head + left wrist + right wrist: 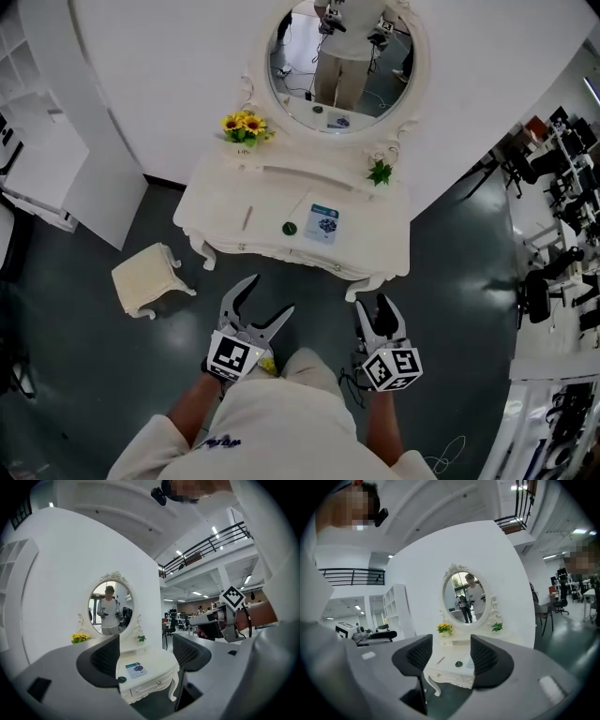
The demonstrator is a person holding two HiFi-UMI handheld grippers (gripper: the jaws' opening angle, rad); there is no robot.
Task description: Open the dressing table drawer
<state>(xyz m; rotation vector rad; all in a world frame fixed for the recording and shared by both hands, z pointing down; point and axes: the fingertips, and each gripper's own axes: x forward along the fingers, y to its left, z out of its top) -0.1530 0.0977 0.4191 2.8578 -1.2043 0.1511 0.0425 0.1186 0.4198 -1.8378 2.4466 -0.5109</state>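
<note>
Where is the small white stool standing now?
In the head view, the stool stands on the floor left of the dressing table, near its front left leg.

One dressing table [225, 202]; one mirror [339, 66]; one stool [145, 277]; two grippers [271, 294] [373, 305]; one sunflower bunch [244, 125]; one booklet [324, 223]

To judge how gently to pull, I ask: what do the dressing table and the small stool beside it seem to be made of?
The dressing table looks like wood painted a smooth cream-white. Its carved trim and curved legs suggest this, though moulded plastic is possible. The stool has similar cream legs and a textured seat, perhaps fabric.
</note>
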